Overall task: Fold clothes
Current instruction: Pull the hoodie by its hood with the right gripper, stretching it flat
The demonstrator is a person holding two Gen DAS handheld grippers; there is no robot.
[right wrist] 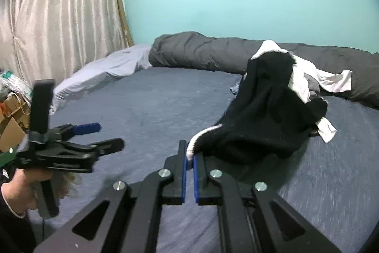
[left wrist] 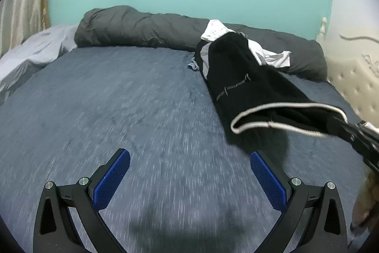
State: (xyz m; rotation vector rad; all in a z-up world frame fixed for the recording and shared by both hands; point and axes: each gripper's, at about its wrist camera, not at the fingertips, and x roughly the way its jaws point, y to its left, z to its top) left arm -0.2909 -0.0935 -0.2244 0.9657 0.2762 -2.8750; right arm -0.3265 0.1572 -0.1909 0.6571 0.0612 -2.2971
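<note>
your right gripper (right wrist: 190, 159) was clamped on the white-trimmed hem of the black garment (right wrist: 265, 115) | garment trailed off the clothes pile (left wrist: 236, 49) across the bed (left wrist: 118, 98) | your left gripper (left wrist: 190, 170) hung fingers apart, holding nothing

There are two grippers: the left gripper (left wrist: 190, 159) and the right gripper (right wrist: 189, 159). One bed (left wrist: 118, 98) carries one black garment (left wrist: 236, 77), one white garment (left wrist: 272, 56), one grey duvet (left wrist: 142, 27) and one pale sheet (left wrist: 35, 51).
</note>
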